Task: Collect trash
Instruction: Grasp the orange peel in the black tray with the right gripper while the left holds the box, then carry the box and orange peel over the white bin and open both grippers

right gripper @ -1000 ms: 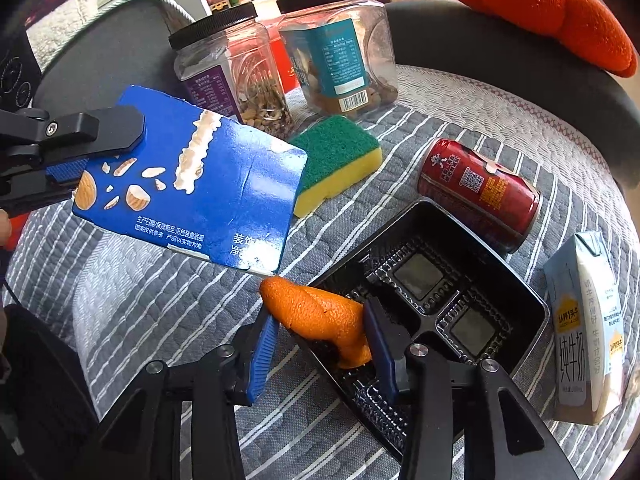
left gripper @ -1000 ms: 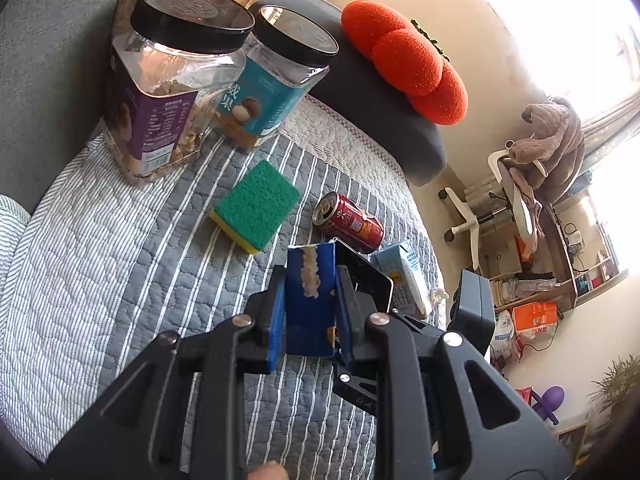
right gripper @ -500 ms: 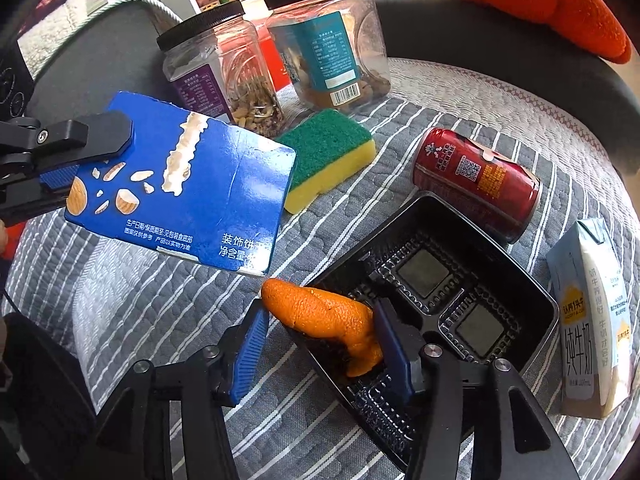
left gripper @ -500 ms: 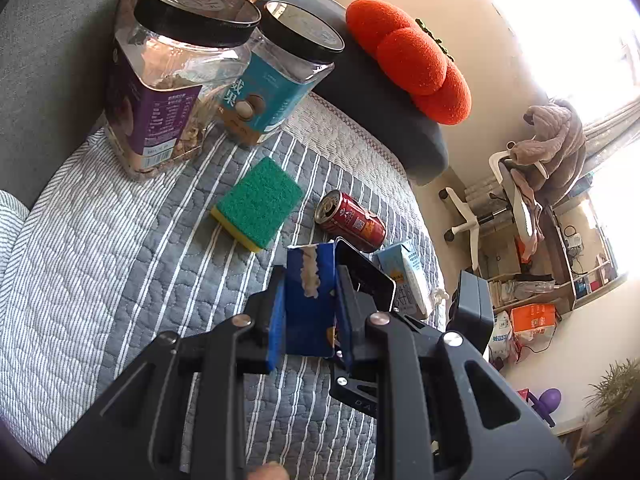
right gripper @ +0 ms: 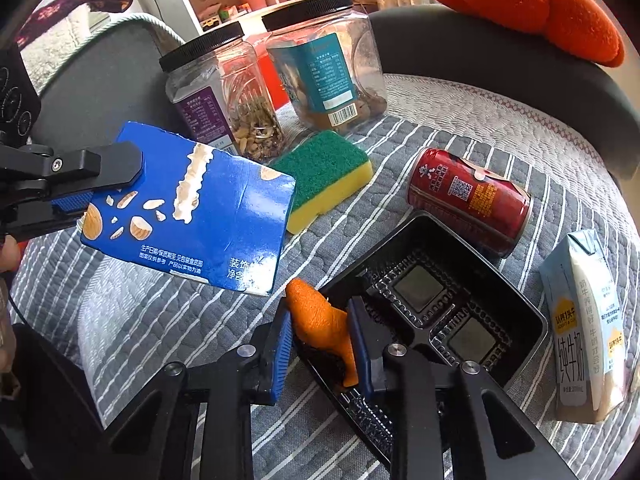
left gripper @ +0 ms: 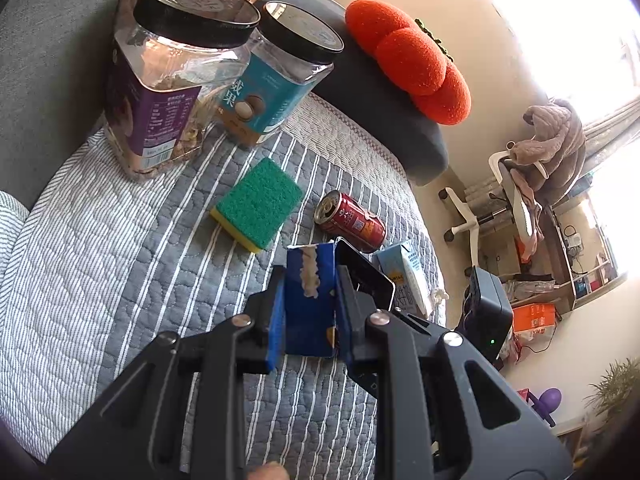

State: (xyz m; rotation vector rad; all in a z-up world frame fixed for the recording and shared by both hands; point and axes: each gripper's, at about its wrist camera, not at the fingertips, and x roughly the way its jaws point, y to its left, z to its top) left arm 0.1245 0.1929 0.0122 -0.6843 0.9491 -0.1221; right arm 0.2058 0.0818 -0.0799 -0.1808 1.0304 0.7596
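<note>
Two grippers are engaged. The left gripper (left gripper: 310, 308) is clamped on a flattened blue carton (right gripper: 192, 208), held clear of the striped quilt (left gripper: 120, 264), its long axis running away from the fingers toward the black tray (right gripper: 516, 292). The right gripper (right gripper: 320, 344) has its jaws closing on an orange peel (right gripper: 320, 324) at the tray's near-left corner; both pads appear to bear on the peel, whose long axis slants up and away from the fingers.

Governing relation: the tray lies just beside and below the carton's far edge, and the right gripper is the nearer of the two to it. A red can (right gripper: 468, 200) lies on its side touching the tray's far rim; a milk carton (right gripper: 584, 328) lies to its right.

Legible writing: the milk carton reads 纯牛奶; the blue carton shows 装饰; the teal jar (left gripper: 276, 84) shows 果
</note>
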